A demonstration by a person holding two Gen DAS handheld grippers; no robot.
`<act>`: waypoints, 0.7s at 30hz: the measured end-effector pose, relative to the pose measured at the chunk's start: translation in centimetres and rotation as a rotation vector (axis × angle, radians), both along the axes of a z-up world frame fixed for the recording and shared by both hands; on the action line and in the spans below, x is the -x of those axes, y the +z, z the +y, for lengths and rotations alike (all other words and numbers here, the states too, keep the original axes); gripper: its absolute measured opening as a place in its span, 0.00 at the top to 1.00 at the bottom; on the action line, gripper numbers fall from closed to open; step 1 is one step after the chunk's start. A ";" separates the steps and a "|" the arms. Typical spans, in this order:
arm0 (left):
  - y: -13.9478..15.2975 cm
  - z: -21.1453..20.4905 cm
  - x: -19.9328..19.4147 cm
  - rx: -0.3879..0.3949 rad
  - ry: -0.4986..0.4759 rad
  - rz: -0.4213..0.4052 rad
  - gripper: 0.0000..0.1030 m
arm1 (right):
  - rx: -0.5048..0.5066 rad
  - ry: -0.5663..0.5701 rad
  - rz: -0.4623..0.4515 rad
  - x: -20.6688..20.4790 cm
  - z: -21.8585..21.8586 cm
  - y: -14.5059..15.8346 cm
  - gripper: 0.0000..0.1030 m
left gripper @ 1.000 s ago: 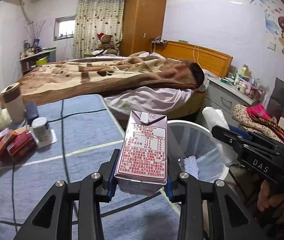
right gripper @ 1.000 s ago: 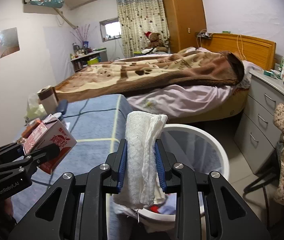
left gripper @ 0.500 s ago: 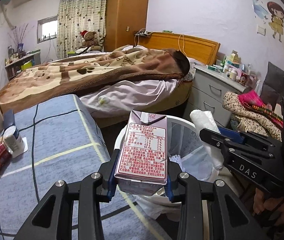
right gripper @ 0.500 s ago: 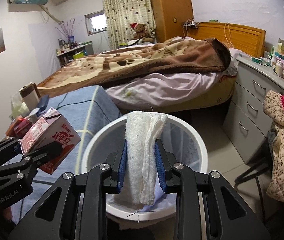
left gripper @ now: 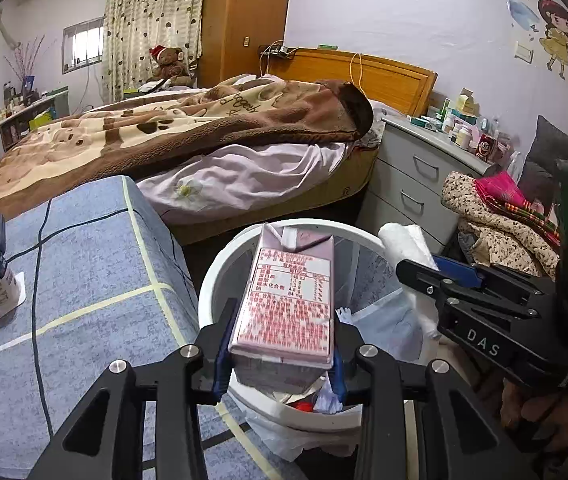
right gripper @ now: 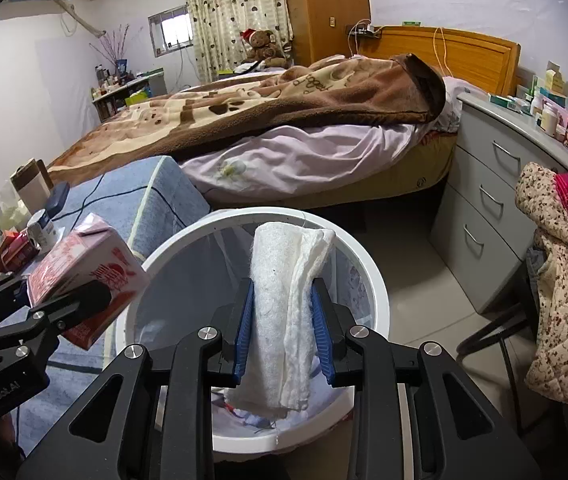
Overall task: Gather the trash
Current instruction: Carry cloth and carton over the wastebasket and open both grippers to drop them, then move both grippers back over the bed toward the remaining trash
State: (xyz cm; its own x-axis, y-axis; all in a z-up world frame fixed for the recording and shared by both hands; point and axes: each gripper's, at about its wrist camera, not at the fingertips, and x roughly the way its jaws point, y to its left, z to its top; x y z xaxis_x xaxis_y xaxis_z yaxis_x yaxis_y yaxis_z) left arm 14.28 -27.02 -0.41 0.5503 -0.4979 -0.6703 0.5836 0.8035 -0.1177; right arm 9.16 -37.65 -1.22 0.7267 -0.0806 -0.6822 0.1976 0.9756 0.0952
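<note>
Your left gripper [left gripper: 282, 354] clamps a pink rectangular milk carton [left gripper: 288, 300] above the round white plastic trash bin [left gripper: 220, 276]. Your right gripper [right gripper: 283, 326] pinches a folded white cloth [right gripper: 284, 320] over that bin.

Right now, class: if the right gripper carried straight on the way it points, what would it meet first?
Probably the white bin. The right gripper, shut on the white cloth, points down into the bin's open mouth, so it would likely reach the trash inside or the far inner wall. Depth is unclear.
</note>
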 end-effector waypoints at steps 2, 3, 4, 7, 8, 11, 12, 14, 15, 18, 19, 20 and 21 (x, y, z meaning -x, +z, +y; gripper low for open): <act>-0.1 -0.1 -0.1 0.000 -0.004 0.002 0.57 | 0.008 -0.006 0.008 -0.1 -0.1 -0.2 0.69; -0.1 -0.1 -0.2 0.003 -0.003 0.002 0.51 | 0.012 -0.010 0.011 -0.2 -0.2 -0.2 0.67; -0.1 -0.1 -0.2 0.004 -0.003 0.004 0.50 | 0.016 -0.015 0.013 -0.1 -0.2 -0.3 0.65; -0.1 0.1 -0.3 0.009 -0.003 0.003 0.47 | 0.016 -0.020 0.019 -0.2 -0.3 -0.4 0.47; 0.0 0.1 -0.2 0.010 -0.002 0.002 0.45 | 0.015 -0.021 0.016 -0.1 -0.3 -0.4 0.42; 0.2 0.3 -0.2 0.014 0.005 -0.003 0.44 | 0.016 -0.026 0.004 0.1 -0.1 -0.1 0.42; 0.2 0.5 -0.2 0.016 0.008 -0.004 0.43 | 0.016 -0.028 0.002 -0.1 -0.2 0.0 0.42; 0.4 0.9 -0.2 0.020 0.012 -0.003 0.43 | 0.013 -0.029 -0.005 0.1 -0.1 0.2 0.42; 0.5 1.1 -0.1 0.023 0.017 -0.006 0.43 | 0.014 -0.031 -0.008 0.1 -0.1 0.3 0.42; 0.9 2.0 -0.1 0.030 0.033 -0.014 0.43 | 0.011 -0.032 -0.017 0.1 0.1 0.6 0.42; 1.0 2.3 -0.1 0.033 0.036 -0.015 0.43 | 0.010 -0.030 -0.021 0.1 0.2 0.6 0.42; 1.2 2.5 0.0 0.033 0.043 -0.018 0.43 | 0.011 -0.029 -0.026 0.2 0.4 0.8 0.42; 1.3 2.8 0.1 0.032 0.048 -0.025 0.43 | 0.012 -0.028 -0.029 0.2 0.5 0.8 0.42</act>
State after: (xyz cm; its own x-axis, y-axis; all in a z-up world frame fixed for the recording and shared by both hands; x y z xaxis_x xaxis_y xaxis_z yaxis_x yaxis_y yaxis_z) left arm 14.22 -24.20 0.91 0.5908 -0.4915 -0.6398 0.5474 0.8268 -0.1297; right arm 9.01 -37.12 -0.38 0.7437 -0.1093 -0.6595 0.2223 0.9708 0.0898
